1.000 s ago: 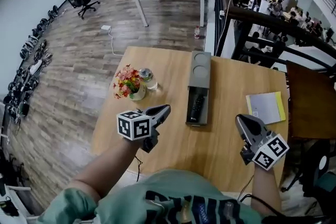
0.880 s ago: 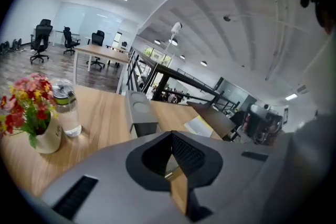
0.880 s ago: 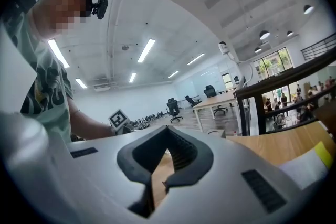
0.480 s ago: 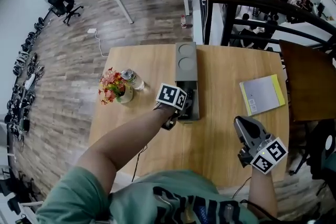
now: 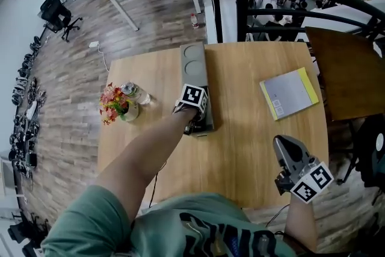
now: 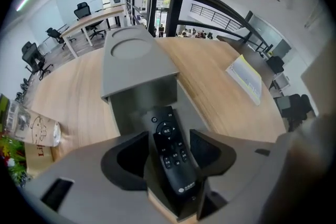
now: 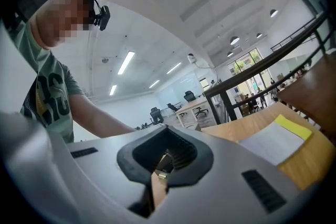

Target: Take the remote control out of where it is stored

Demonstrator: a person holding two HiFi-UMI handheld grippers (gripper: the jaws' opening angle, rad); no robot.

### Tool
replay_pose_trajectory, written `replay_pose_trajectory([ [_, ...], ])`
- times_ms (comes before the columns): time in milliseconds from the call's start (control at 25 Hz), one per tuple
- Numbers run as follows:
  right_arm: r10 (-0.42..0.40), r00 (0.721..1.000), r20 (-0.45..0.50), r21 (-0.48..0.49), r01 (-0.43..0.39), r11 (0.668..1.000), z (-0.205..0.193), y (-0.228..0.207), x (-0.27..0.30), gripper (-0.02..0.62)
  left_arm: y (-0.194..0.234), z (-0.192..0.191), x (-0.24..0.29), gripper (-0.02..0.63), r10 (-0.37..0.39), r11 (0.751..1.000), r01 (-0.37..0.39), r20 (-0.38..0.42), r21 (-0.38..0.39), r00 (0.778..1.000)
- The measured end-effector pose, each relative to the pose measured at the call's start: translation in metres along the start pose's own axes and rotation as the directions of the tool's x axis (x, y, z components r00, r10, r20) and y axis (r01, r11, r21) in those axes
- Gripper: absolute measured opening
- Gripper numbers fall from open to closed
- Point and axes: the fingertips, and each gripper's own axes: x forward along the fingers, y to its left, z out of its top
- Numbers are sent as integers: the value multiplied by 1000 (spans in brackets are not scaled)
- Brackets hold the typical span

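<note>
Item one: remote, black, button face up, lying lengthwise in the open near end of the box. The box is a long grey case set along the middle of the desk; its far part is covered by a lid with two round recesses. Item two: left gripper, lowered over the open end of the box. Its fingers are opening, one on each side of the remote's near half, and we see a gap between each pad and the remote, so nothing is clamped. Item three: right gripper, held above the near right part of the desk, well apart from the box, with its fingers together and nothing between them. Item four: notebook, grey cover with a yellow edge, flat on the far right of the desk. Item five: flowers, red and yellow, in a small pot at the left edge of the desk. Item six: bottle, clear, lying just beside the flowers on the side nearer the box.
</note>
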Motion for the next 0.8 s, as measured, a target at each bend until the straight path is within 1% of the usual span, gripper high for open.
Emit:
replay_pose_trajectory([
  [160,-31,999,17,4,31,1000,7,-6,-22,3,-5,1,11,232,47,998,-46,-33,31,998],
  [240,-40,999,25,2,40,999,10,-7,-30,4,-7,-1,17,232,82,994,-79,-44,70,996],
  [320,-44,999,31,-1,44,999,11,-7,-35,5,-6,-2,20,232,124,985,-117,-51,126,991],
  [360,-46,998,32,-3,46,999,12,-7,-37,4,-7,-2,20,233,134,982,-126,-53,142,990],
  [480,-50,998,35,-4,50,999,13,-7,-41,3,-11,-2,21,233,111,984,-101,-58,145,992],
  [680,-49,998,27,0,49,999,10,-5,-42,4,-10,-2,23,215,102,977,-88,-65,192,993],
  [800,-47,999,22,-2,47,999,9,-3,-42,3,-11,-2,27,212,93,978,-79,-62,193,994],
])
